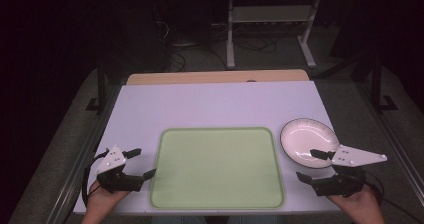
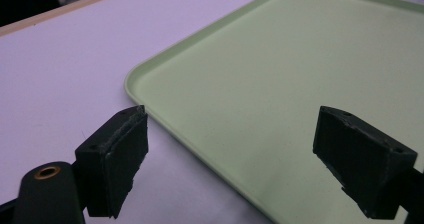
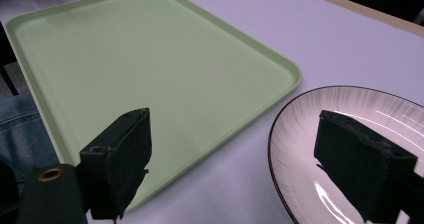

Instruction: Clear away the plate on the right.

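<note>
Currently both jaw pairs are held apart, nothing gripped. Right gripper [image 1: 315, 164] is poised at the near rim of the plate [image 1: 305, 134], just right of the green tray [image 1: 215, 204]. Left gripper [image 1: 141, 162] straddles the tray's left edge. The rim should be pinched squarely before lifting.

surface: white table [image 1: 210, 104] | on it: green tray [image 1: 217, 169] centre, white plate [image 1: 306, 140] just right

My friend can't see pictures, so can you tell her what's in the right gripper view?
An open black tool hovers over the near rim of a white plate with a dark edge. A bare green tray lies beside the plate on a pale table, not touching it.
</note>
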`<state>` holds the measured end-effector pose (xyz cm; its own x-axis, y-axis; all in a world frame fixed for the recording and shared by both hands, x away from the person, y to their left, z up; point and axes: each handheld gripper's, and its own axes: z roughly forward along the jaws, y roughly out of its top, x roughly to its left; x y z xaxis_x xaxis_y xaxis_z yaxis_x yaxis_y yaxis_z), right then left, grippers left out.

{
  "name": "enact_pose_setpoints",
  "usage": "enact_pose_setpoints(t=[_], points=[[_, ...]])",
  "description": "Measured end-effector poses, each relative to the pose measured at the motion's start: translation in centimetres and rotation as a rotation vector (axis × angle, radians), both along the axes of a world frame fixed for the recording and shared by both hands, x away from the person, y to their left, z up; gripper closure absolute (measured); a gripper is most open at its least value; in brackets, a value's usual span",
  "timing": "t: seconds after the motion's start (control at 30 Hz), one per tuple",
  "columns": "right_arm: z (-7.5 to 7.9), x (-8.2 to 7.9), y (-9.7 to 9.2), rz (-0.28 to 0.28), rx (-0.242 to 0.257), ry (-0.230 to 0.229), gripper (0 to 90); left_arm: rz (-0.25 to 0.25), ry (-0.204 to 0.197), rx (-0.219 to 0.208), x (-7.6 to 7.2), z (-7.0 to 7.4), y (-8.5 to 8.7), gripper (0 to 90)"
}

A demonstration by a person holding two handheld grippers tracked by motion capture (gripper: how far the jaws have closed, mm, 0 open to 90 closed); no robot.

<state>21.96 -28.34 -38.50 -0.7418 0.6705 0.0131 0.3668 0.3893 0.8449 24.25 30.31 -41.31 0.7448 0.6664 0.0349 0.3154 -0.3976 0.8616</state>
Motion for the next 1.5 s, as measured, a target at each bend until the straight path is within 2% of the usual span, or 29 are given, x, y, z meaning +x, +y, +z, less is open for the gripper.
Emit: enact_pose_setpoints(t=[0.4, 0.8, 1.03, 1.17, 1.2, 1.5], points=[[0.5, -0.4, -2.0, -0.034, -0.017, 0.013, 15.0, 0.004, 0.001, -0.002, 0.0, 0.0, 0.1, 14.3], [0.3, -0.1, -4.8, -0.1, -0.039, 0.037, 15.2, 0.007, 0.0, -0.006, 0.0, 0.1, 0.2, 14.3], [-0.1, 1.1, -6.9, -0.167, -0.042, 0.076, 15.3, 0.006, 0.003, -0.003, 0.0, 0.0, 0.2, 14.3], [-0.4, 1.9, -8.0, -0.19, -0.041, 0.091, 19.4, 0.007, 0.003, -0.003, 0.0, 0.0, 0.2, 14.3], [-0.6, 2.5, -8.6, -0.211, -0.035, 0.102, 20.0, 0.006, 0.004, -0.003, 0.1, 0.0, 0.2, 14.3], [-1.7, 4.3, -9.9, -0.273, -0.028, 0.156, 22.8, 0.006, 0.004, -0.004, 0.1, 0.0, 0.2, 14.3]])
